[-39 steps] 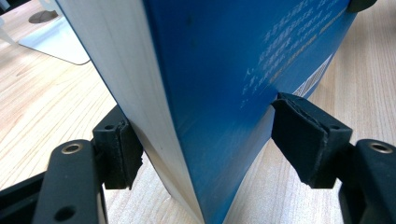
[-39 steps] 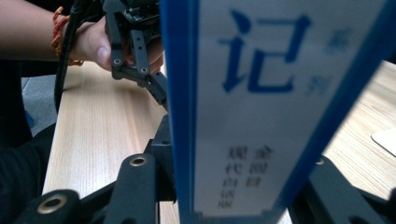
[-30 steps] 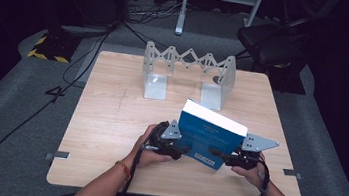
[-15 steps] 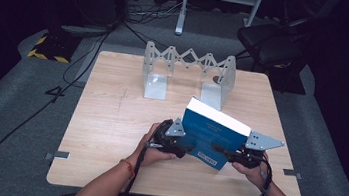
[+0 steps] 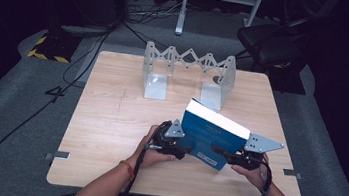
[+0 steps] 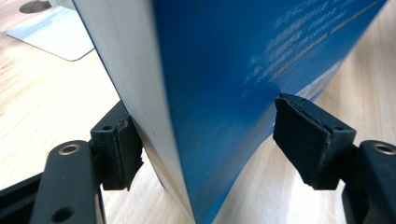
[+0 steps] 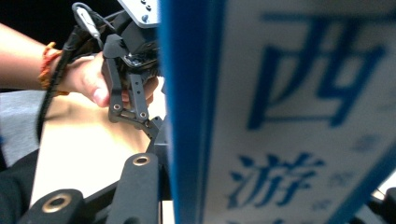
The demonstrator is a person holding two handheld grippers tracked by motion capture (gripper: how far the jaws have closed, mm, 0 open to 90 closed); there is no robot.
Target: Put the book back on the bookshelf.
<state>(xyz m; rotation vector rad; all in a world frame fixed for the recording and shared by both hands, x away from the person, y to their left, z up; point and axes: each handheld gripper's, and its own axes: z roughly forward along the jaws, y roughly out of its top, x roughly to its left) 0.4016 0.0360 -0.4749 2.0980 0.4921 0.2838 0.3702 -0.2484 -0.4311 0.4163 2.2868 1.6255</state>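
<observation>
A glossy blue paper-covered book meets matt black rubbery pads above a pale, smooth wood-grain table; far beyond, a dull grey metal rack.

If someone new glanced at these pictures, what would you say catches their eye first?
The blue book stands out first: it is tilted up off the near middle of the wooden table, clamped between the left gripper and the right gripper. Behind it, near the far edge, stands a grey metal expanding rack. In the right gripper view, large blue Chinese characters cover the book's white face.
</observation>
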